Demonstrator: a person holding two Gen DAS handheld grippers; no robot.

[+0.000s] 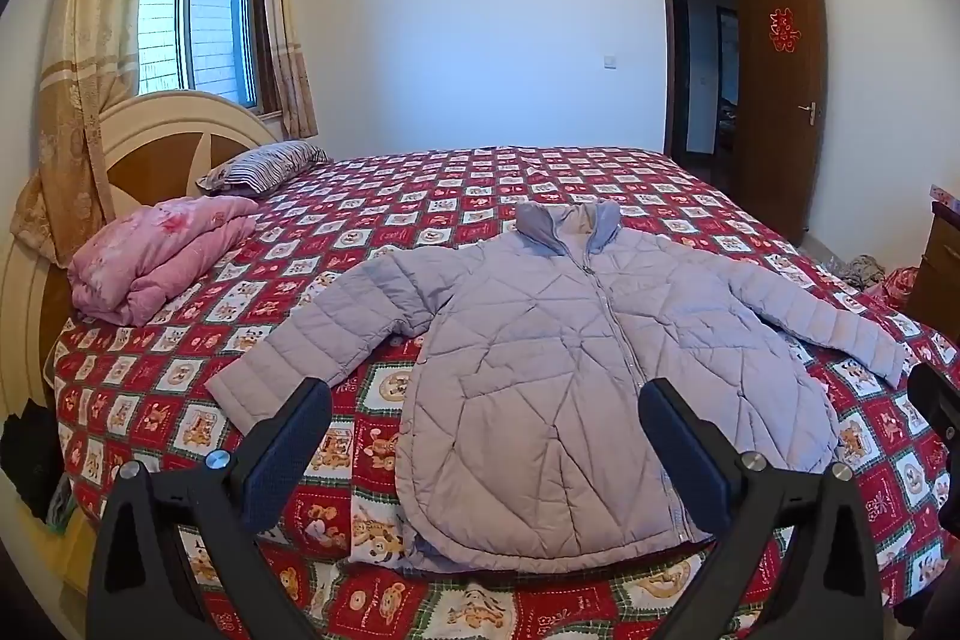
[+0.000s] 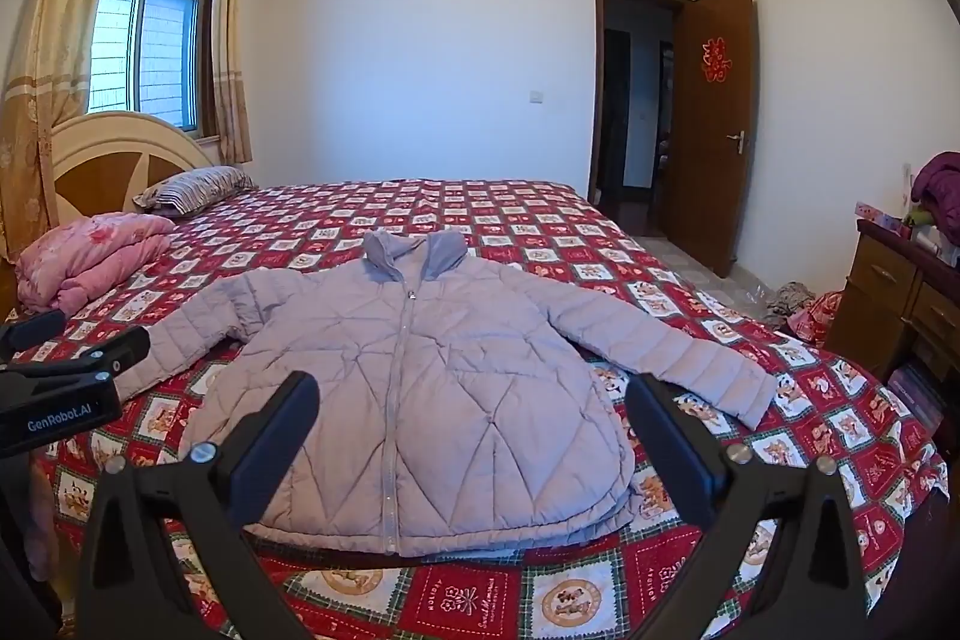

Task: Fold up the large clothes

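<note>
One lilac jacket (image 1: pixel 558 370) lies flat on one bed (image 1: pixel 420 196); left tool (image 1: pixel 486 436) and right tool (image 2: pixel 474 430) both hover with fingers apart, empty.

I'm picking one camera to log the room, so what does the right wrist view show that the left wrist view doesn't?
Only the right wrist view shows the purple garment on the wooden dresser. Only the left wrist view shows the dark object beside the headboard. Both show the lilac jacket spread flat, zipped, on the red bedspread, plus the pink quilt.
</note>
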